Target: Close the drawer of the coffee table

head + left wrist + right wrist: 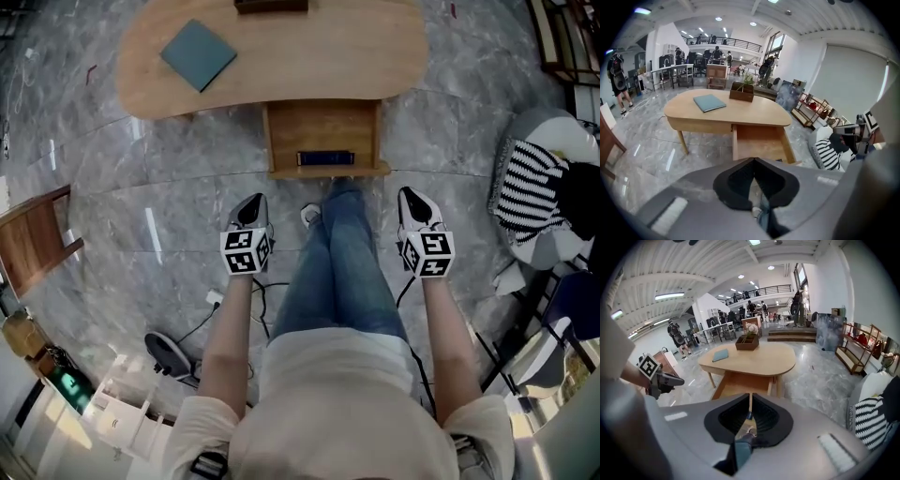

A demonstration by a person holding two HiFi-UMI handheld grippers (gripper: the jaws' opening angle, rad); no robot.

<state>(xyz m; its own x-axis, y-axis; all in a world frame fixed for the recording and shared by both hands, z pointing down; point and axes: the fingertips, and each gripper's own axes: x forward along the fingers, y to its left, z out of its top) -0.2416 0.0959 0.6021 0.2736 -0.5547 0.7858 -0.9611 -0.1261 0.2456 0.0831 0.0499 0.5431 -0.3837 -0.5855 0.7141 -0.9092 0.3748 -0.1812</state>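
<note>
The light wood coffee table (281, 56) stands ahead of me, its drawer (323, 131) pulled out toward my legs, a dark handle (325, 157) on its front. My left gripper (251, 202) hangs over the floor left of the drawer front, jaws shut and empty. My right gripper (410, 195) hangs to the drawer's right, with only a narrow slit between its jaws and nothing in them. The left gripper view shows the open drawer (759, 143) just beyond the closed left gripper (753, 161). In the right gripper view the drawer (740, 383) lies past the right gripper (750, 401). Neither gripper touches the drawer.
A teal book (198, 54) and a dark planter box (270, 6) sit on the tabletop. My legs in jeans (342, 262) reach toward the drawer front. A wooden chair (33, 239) stands left, a striped cushion (525, 192) right, and cables with a round device (169, 352) lie behind on the floor.
</note>
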